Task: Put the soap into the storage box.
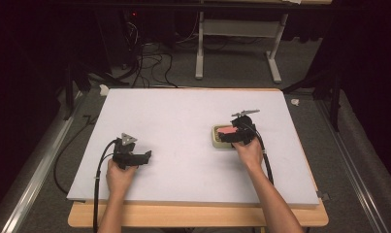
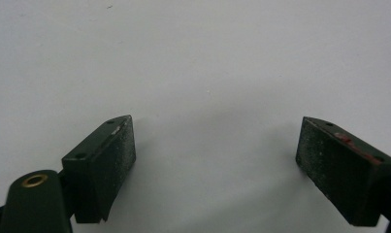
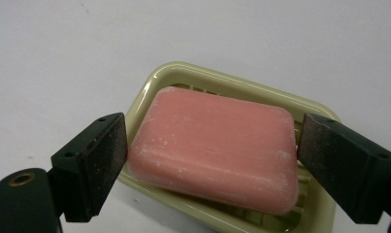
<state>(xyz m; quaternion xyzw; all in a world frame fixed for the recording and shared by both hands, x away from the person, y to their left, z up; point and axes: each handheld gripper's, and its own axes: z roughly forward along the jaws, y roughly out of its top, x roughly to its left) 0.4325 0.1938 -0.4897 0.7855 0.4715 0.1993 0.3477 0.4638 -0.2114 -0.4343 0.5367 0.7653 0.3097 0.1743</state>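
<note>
**Straddling the soap along its length**

Bracketing the pink rectangular soap bar (image 3: 216, 148) in its pale green plastic dish (image 3: 183, 75) near the table's right edge, the right gripper (image 3: 210, 150) stands spread, pads at both short ends. The left gripper (image 2: 215, 160) hovers spread, well apart.

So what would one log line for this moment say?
right gripper: open, jaws astride pink soap in dish | left gripper: open, over bare table
</note>
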